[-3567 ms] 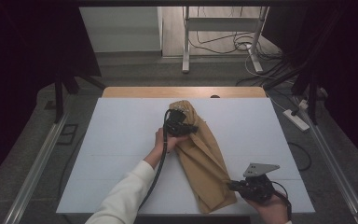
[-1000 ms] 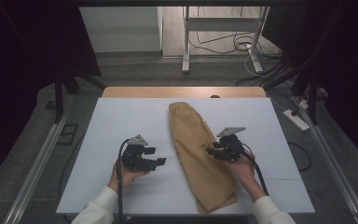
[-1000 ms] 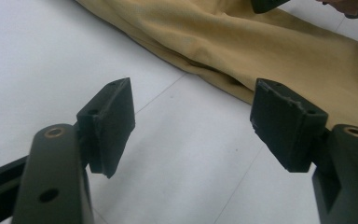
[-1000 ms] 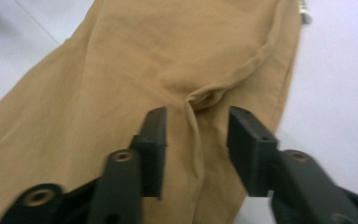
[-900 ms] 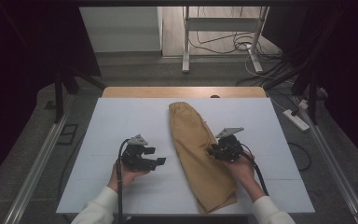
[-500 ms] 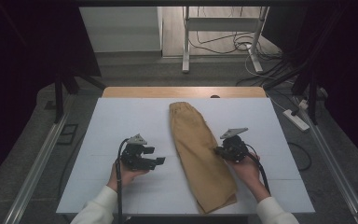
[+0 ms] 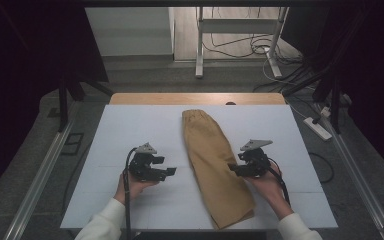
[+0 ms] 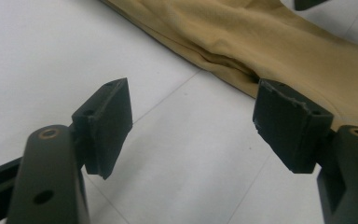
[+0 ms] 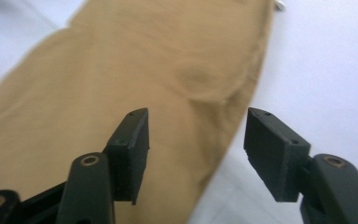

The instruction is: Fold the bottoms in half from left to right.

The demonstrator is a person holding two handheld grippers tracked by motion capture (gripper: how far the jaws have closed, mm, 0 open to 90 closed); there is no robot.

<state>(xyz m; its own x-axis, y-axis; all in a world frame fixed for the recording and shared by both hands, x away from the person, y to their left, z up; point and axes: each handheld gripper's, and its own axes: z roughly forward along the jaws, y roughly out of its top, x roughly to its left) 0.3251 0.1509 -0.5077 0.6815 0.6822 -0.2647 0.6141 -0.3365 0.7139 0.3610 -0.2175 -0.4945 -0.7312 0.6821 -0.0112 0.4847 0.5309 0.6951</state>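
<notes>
High view: a tan folded garment (image 7: 215, 167) is lying lengthwise down the middle of the white table (image 7: 130, 125), gathered waistband at the far end, wider hem end reaching near the front edge.
Left gripper (image 7: 166, 172): hovering over bare table just left of the garment, jaws spread, nothing between them; in the left gripper view the cloth's near edge (image 8: 223, 70) is lying ahead of the pads (image 8: 109, 123), apart from them.
Right gripper (image 7: 234, 169): sitting at the garment's right edge, about mid-length; jaws have just been opening and are standing released, pads (image 9: 133, 149) above the cloth edge, no fabric pinched between them.
Handling (judgement): the garment is looking soft, light and limp; it will be sagging and unfolding if lifted by one point, and sliding easily on the smooth table.
Grip point (judgement): pinching through all layers at a folded edge or corner, one gripper at each end, is looking safest; the gathered waistband is offering thicker purchase.
Risk (judgement): catching the top layer alone.
</notes>
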